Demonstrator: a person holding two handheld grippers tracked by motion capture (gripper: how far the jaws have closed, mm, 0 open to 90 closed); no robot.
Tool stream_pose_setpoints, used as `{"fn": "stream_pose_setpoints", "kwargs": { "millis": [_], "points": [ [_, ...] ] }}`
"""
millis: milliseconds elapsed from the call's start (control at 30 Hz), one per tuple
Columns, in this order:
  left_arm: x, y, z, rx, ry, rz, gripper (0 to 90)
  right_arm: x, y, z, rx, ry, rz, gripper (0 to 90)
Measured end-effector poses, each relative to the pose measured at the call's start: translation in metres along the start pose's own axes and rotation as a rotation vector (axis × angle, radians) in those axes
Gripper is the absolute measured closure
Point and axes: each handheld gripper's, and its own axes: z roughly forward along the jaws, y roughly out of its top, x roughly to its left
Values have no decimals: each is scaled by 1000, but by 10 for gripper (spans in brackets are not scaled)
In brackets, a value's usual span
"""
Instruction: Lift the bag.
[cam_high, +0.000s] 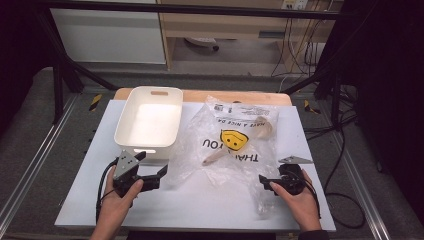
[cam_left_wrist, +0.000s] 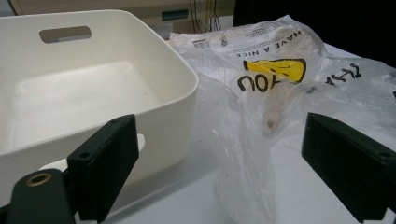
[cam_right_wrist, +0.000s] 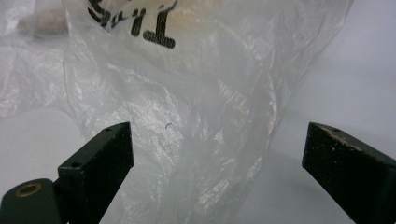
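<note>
A clear plastic bag (cam_high: 232, 142) with a yellow smiley and black lettering lies crumpled on the white table (cam_high: 200, 200). Inside it is a wooden spoon (cam_high: 216, 157). My left gripper (cam_high: 152, 164) is at the bag's left edge, beside the white bin (cam_high: 150, 122). In the left gripper view it (cam_left_wrist: 224, 168) is open, with a fold of the bag (cam_left_wrist: 247, 154) between the jaws but untouched, and the spoon (cam_left_wrist: 275, 107) shows through the plastic. My right gripper (cam_high: 272, 174) is at the bag's near right corner. In its own view it (cam_right_wrist: 217, 172) is open, with bag film (cam_right_wrist: 196, 140) between the pads.
The white bin (cam_left_wrist: 93, 93) is empty and has handle slots; it stands at the table's back left. A wooden board edge (cam_high: 200, 95) shows behind the table. Black frame posts and cables surround the table. Bare table surface lies along the front edge.
</note>
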Motion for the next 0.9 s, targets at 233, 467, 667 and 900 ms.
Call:
{"fn": "stream_pose_setpoints", "kwargs": {
  "millis": [233, 467, 667, 900],
  "points": [
    [1, -3, 0, 0, 3, -8, 113, 1, -7, 8, 43, 6, -20, 108],
    [0, -3, 0, -11, 3, -4, 116, 14, -9, 13, 61, 13, -83, 99],
    [0, -3, 1, -13, 3, -6, 118, 24, -11, 14, 70, -16, -146, 130],
    [0, -3, 0, -18, 4, -5, 120, 30, -17, 9, 25, 24, -190, 394]
  ]
}}
